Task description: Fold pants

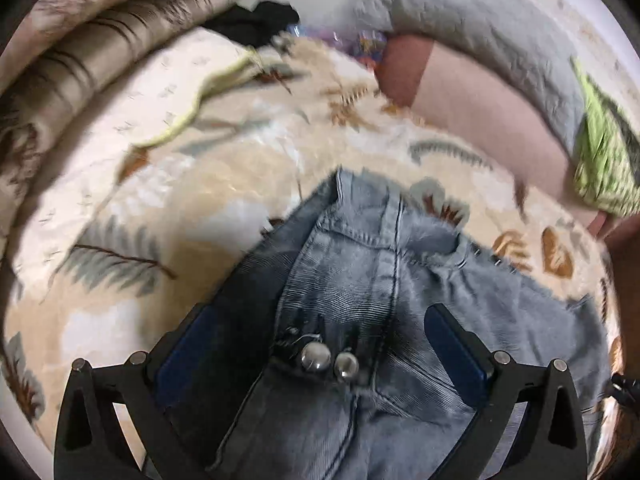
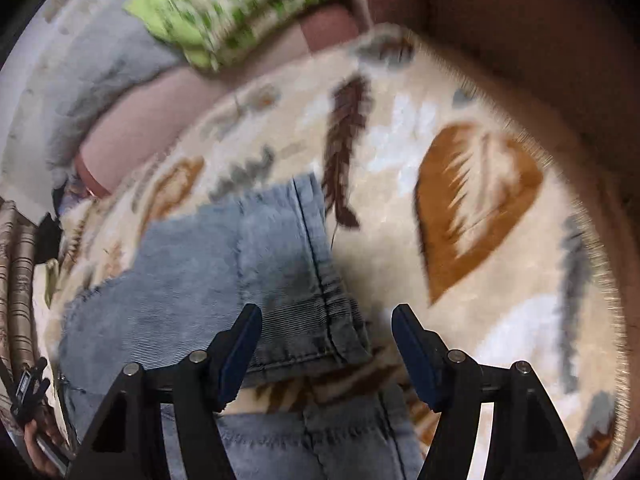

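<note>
Both views motion-blurred. Pants (image 1: 360, 280) are light-blue denim, lying on a cream leaf-print blanket (image 1: 160, 184). In the left wrist view the waistband end with two metal buttons (image 1: 330, 360) sits at bottom centre, between the fingers of the left gripper (image 1: 320, 344); the centre seam runs up-frame from there, so the long axis goes roughly bottom to top, and a frayed raw edge cuts across the centre right. Left jaws stand wide, blue pads either side of the button area, not pinching fabric as far as I can see. In the right wrist view the right gripper (image 2: 326, 344) is also wide apart; a hemmed corner of the denim (image 2: 312, 344) lies between its fingers, the left pad over fabric, the right pad over bare blanket. The side seam there runs from bottom centre up toward frame centre. More denim lies along the bottom edge. A green patterned cloth (image 2: 240, 4) and a pink cushion (image 2: 136, 132) sit upper left, well apart from the pants.
</note>
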{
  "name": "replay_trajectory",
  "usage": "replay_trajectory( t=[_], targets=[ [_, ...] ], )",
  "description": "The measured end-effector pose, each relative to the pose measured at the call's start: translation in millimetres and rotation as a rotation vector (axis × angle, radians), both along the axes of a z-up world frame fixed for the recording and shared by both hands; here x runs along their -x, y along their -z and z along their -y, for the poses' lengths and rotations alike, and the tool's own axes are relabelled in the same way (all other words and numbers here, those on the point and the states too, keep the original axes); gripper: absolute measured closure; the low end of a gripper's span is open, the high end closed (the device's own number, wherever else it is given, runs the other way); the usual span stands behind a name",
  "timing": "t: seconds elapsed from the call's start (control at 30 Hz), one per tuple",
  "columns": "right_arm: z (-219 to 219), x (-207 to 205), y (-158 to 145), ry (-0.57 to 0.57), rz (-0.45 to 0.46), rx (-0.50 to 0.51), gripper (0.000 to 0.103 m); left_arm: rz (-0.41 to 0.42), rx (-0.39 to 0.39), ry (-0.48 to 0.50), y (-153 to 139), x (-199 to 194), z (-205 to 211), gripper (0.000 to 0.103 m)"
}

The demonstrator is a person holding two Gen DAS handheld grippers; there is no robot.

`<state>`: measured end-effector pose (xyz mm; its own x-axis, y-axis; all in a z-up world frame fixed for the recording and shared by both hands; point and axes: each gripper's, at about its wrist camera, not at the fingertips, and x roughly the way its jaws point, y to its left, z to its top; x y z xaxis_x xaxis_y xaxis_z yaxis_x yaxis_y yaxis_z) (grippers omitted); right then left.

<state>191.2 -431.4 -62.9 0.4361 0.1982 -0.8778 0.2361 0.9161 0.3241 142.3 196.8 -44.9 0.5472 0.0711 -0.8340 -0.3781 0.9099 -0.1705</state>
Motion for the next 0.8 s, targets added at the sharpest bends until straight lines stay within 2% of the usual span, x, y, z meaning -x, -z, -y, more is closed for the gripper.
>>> replay_trajectory(
  t=[0.03,0.07,0.1,0.13,0.17,0.2,0.27,0.33,0.4,0.47,0.5,0.53,0.57,0.6,0.67,0.73,0.8],
  targets=[
    [-0.1,3.2,5.3,0.001,-0.015,-0.022,0.032,-0.023,0.0,-0.006,5.7,-3.1,-0.4,0.001],
    [-1.3,1.1,11.5,-0.007,-0.027,-0.049,0.044,-0.047,0.013,-0.003,13.2,-7.3,-0.7,0.017],
    [-4.2,0.2,14.2,-0.021,-0.031,-0.054,0.074,-0.059,0.037,0.026,16.8,-11.2,0.7,0.035],
    [-9.2,1.4,12.1,-0.035,-0.036,-0.028,0.078,-0.1,0.042,0.069,20.8,-16.7,5.9,0.059],
    [-12.8,1.7,8.1,-0.054,-0.033,-0.013,0.079,-0.109,0.024,0.081,19.9,-18.0,9.9,0.072],
    [-19.5,3.1,-1.7,-0.081,-0.026,0.038,0.079,-0.103,-0.009,0.1,15.8,-19.0,16.3,0.076],
    [-26.3,9.1,-21.8,-0.112,0.006,0.096,0.08,-0.088,-0.055,0.1,5.3,-18.4,21.5,0.076],
    [-28.1,20.6,-48.4,-0.118,0.06,0.16,0.08,-0.058,-0.061,0.101,-5.5,-12.9,19.7,0.076],
    [-29.2,31.3,-58.7,-0.126,0.086,0.256,0.079,-0.078,-0.078,0.096,-1.4,-9.5,17.8,0.075],
    [-29.4,30.8,-28.1,-0.161,-0.021,0.284,0.07,-0.173,-0.104,0.111,18.7,-14.9,16.7,0.06],
    [-28.5,28.4,-0.8,-0.186,-0.111,0.293,0.065,-0.16,-0.115,0.115,19.1,-15.6,16.1,0.058],
    [-25.5,28.0,17.4,-0.198,-0.147,0.291,0.062,-0.145,-0.111,0.111,15.1,-14.4,13.9,0.052],
    [-19.8,30.5,13.7,-0.174,-0.093,0.274,0.049,-0.135,-0.089,0.106,8.1,-12.8,9.4,0.046],
    [-14.2,30.5,7.0,-0.141,-0.079,0.258,0.036,-0.102,-0.063,0.101,-2.6,-12.4,3.3,0.044],
    [-0.4,27.5,-14.2,-0.084,0.0,0.168,0.034,-0.035,-0.073,0.096,-23.5,-15.6,-4.3,0.027],
    [9.2,13.5,-36.3,-0.05,0.06,0.126,0.028,0.029,-0.088,0.08,-39.0,-22.1,-11.0,0.018],
    [8.8,-8.6,-46.5,-0.043,0.095,0.098,0.024,0.047,-0.049,0.087,-42.6,-43.3,-17.5,0.018]
  ],
)
